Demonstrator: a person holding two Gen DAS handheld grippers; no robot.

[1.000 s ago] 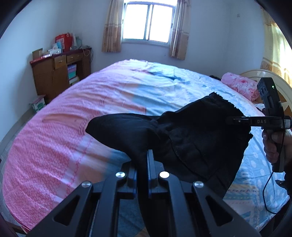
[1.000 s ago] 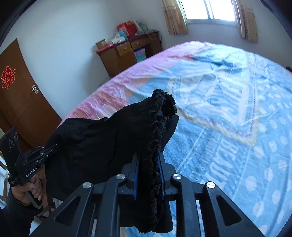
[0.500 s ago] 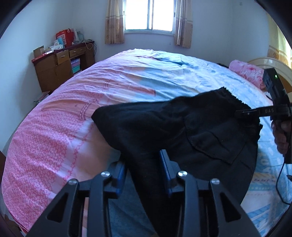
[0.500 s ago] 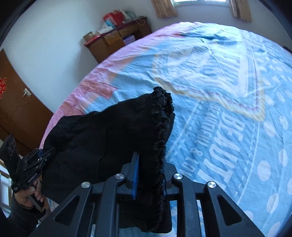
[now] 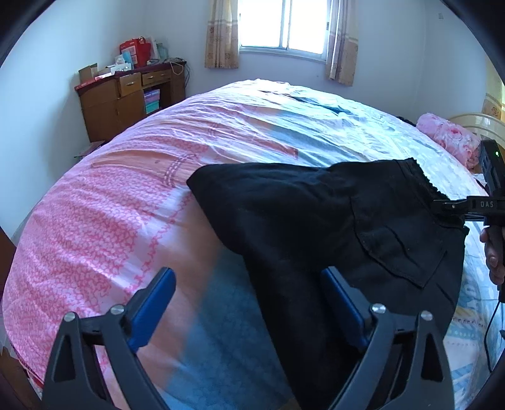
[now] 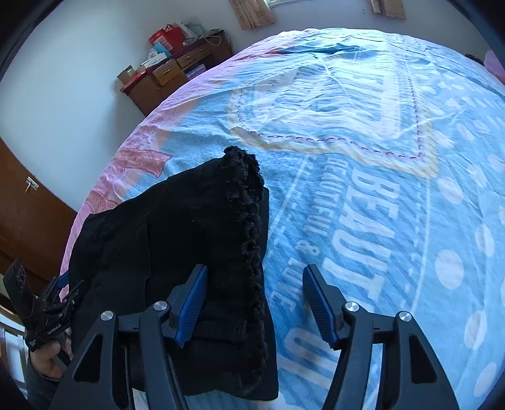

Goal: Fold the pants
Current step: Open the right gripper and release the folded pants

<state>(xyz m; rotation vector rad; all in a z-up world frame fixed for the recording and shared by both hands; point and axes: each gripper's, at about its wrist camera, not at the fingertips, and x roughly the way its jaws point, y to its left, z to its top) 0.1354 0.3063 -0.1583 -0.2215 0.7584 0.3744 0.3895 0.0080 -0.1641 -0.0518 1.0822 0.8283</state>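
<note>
A pink and blue bedspread fills both views, and the black pants lie on it, centre to right in the left wrist view. The left gripper, bottom centre, is opening wide, cloth loose by its right finger. The right gripper is opening too, the frilled waistband slack between its pads.

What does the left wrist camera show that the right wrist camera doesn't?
Only the left wrist view shows the window, the pink pillow, a back pocket on the pants and the right gripper from the side.

Only the right wrist view shows the wooden door, the big lettering on the blue part of the sheet, and the left gripper from the side.

Both show the black pants lying on the bed, the cabinet, and jaws that are opening, pads off the cloth.
</note>
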